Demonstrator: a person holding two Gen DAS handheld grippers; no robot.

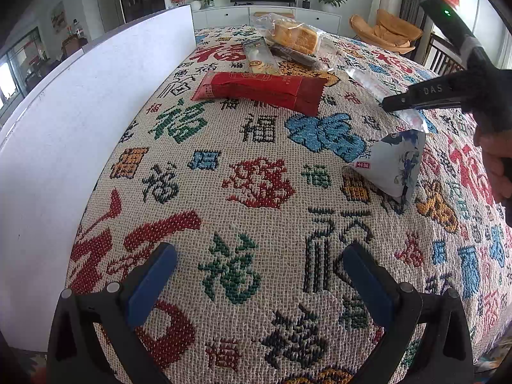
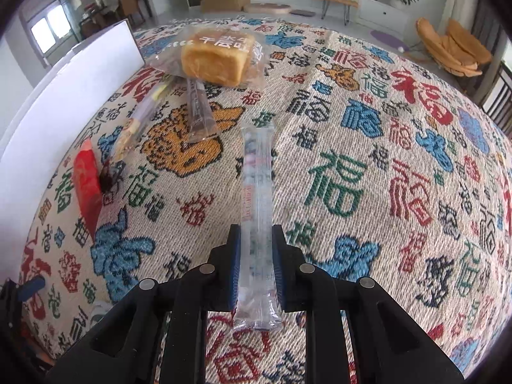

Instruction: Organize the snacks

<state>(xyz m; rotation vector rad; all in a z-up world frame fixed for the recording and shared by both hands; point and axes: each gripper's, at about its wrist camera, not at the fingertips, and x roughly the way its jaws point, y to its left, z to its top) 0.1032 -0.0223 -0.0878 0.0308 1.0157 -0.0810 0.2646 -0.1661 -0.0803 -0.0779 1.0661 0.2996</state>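
Observation:
In the right wrist view my right gripper (image 2: 256,243) is shut on a long clear stick packet (image 2: 257,176), which lies along the patterned cloth (image 2: 352,160) and points away from me. The left wrist view shows that gripper (image 1: 385,104) from the side, closed on the silvery packet (image 1: 368,83). My left gripper (image 1: 260,281) stands open over bare cloth with nothing between its fingers. A red pack (image 1: 262,91), a clear long snack (image 1: 259,56), a dark bar (image 1: 297,57) and bagged bread (image 1: 294,36) lie grouped at the far side. A blue-white triangular packet (image 1: 393,163) sits near the right gripper.
A white board (image 1: 64,128) stands along the cloth's left edge. A person's hand (image 1: 496,166) holds the right gripper's handle. Beyond the table are a white cabinet (image 1: 265,16) with a TV and an orange chair (image 1: 387,32).

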